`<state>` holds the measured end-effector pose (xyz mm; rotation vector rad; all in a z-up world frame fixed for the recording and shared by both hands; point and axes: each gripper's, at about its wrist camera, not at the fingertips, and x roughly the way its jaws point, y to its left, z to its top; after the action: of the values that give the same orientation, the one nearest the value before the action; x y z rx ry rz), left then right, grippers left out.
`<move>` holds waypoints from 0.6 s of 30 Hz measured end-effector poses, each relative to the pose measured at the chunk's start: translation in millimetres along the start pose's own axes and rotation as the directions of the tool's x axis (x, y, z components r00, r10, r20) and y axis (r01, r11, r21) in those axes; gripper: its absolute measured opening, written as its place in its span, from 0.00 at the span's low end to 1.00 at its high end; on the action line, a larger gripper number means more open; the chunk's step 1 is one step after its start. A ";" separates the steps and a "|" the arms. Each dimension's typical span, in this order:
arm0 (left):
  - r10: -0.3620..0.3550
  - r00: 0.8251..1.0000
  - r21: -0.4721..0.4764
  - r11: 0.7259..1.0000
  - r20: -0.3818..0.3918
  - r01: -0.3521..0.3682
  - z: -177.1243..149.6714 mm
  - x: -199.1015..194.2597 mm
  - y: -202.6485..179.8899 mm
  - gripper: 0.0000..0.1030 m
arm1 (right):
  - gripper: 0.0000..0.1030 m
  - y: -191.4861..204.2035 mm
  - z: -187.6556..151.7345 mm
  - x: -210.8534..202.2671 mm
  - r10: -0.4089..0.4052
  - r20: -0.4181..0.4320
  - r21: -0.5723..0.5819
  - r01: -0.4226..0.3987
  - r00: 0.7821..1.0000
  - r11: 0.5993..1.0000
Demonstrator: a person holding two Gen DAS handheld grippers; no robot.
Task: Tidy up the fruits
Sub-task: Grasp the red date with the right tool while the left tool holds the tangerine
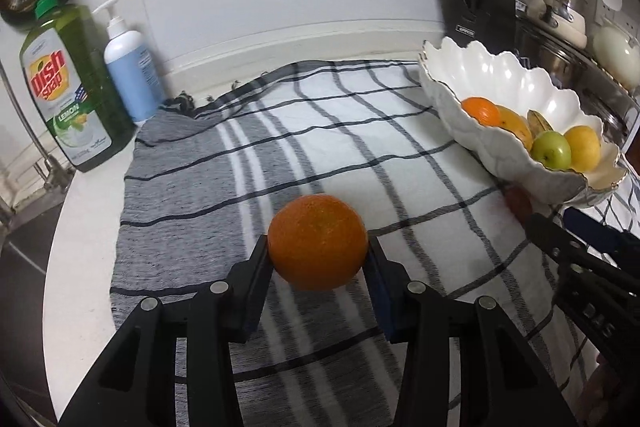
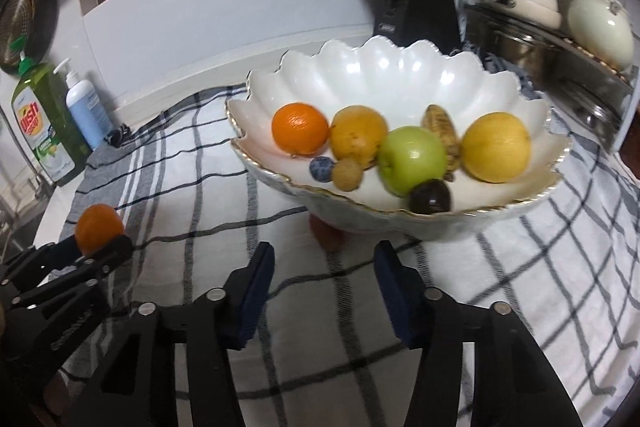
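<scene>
The left gripper point(image 1: 318, 247) was clamped on an orange point(image 1: 317, 242), holding it above the checked cloth point(image 1: 192, 187) on the tabletop. The right gripper point(image 2: 324, 255) hung with its jaws apart, holding nothing, just before the scalloped white bowl point(image 2: 400, 83) of fruit.

Both grippers are built from matte black plastic links. Silver round screws are set at the link joints. Blue pads point(image 2: 256, 291) are fitted inside the fingertips.
</scene>
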<state>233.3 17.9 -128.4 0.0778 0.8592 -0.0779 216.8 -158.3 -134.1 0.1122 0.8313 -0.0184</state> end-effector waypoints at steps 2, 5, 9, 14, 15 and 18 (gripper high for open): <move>0.000 1.000 -0.005 1.000 0.002 0.000 1.1 -1.2 2.2 0.43 | 0.47 1.0 1.2 4.8 -0.001 -0.009 0.000 0.001 1.000 1.000; -0.003 1.000 -0.009 1.000 0.006 0.003 1.5 -2.9 3.2 0.43 | 0.47 1.3 2.1 10.2 -0.014 -0.018 0.003 0.014 1.000 1.000; -0.010 1.000 -0.009 1.000 0.012 0.010 1.9 -3.8 3.0 0.43 | 0.47 -0.8 4.0 16.9 -0.028 -0.033 0.015 0.028 0.999 0.999; -0.014 1.000 -0.011 1.000 0.013 0.014 1.6 -3.7 3.1 0.43 | 0.42 -1.8 7.5 28.0 -0.029 -0.058 0.032 0.031 0.998 0.999; -0.015 1.000 -0.011 1.000 0.012 0.015 1.4 -3.6 3.4 0.43 | 0.39 -1.2 8.0 30.7 -0.026 -0.063 0.034 0.028 0.998 0.999; -0.017 1.000 -0.014 1.000 0.007 0.018 0.4 -2.4 4.5 0.43 | 0.38 0.8 9.9 34.2 -0.026 -0.066 0.038 0.028 0.997 0.999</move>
<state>232.5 22.4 -126.2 0.0571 0.8539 -0.0886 247.2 -157.6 -152.7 0.1392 0.8985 -0.0567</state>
